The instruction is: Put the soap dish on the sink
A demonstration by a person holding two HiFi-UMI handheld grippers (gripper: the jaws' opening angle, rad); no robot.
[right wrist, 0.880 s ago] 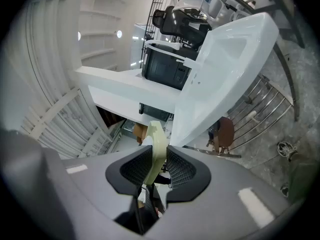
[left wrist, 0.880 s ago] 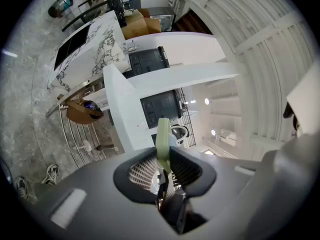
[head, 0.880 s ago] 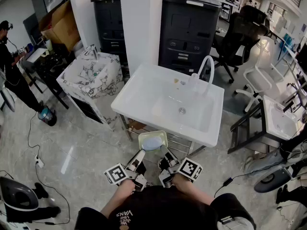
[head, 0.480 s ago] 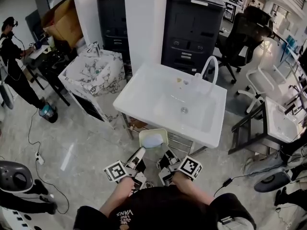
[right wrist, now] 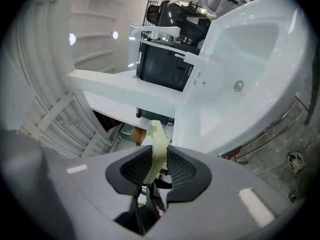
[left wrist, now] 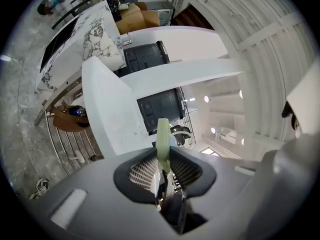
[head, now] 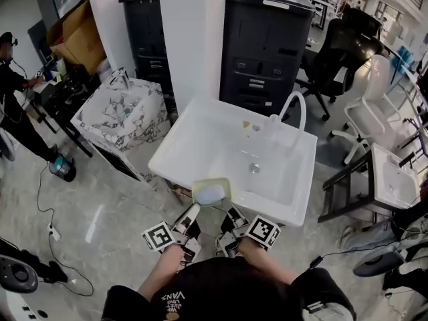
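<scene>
The pale green soap dish (head: 211,191) with a whitish bar in it hangs over the front rim of the white sink (head: 200,142). Both grippers hold it level from the near side. My left gripper (head: 192,211) is shut on the dish's near left edge, and my right gripper (head: 231,214) is shut on its near right edge. The left gripper view has the dish's rim (left wrist: 163,139) standing edge-on between the ribbed pads of the left gripper (left wrist: 163,158). In the right gripper view the dish's rim (right wrist: 155,141) is pinched by the right gripper (right wrist: 159,158), with the sink basin (right wrist: 250,49) ahead.
A curved white faucet (head: 293,109) stands at the sink's back right. A marble-patterned sink (head: 119,116) is to the left, black cabinets (head: 264,45) and a white pillar (head: 184,39) behind. More white sinks (head: 391,172) and an office chair (head: 338,52) stand at the right. A person (head: 13,95) is far left.
Both grippers and the dish have come forward towards the sink. The dish was short of the front rim over the floor and now overlaps that rim. The grip has not changed.
</scene>
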